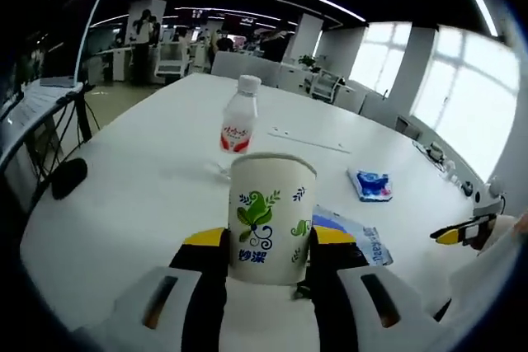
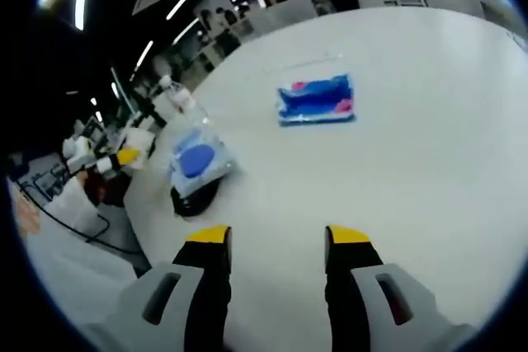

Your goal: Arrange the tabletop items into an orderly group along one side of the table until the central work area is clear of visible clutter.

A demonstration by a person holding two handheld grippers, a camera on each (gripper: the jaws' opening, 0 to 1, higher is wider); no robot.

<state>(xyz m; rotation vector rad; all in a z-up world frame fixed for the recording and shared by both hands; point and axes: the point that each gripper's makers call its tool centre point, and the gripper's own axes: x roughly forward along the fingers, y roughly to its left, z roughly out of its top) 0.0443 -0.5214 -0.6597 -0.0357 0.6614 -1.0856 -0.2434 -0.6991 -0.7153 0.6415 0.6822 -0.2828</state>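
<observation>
Left gripper (image 1: 268, 249) has the paper cup (image 1: 271, 218) clamped low between its jaws, centre frame, bottle (image 1: 239, 115) standing beyond. Thin walls, likely light and crushable, so a gentle low squeeze suits. Right gripper (image 2: 276, 241) hangs spread and empty, blue packet (image 2: 316, 99) upper centre.

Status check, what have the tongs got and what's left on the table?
Left tongs shut on paper cup. Right tongs open, empty. Water bottle and two blue packets loose on the table.
</observation>
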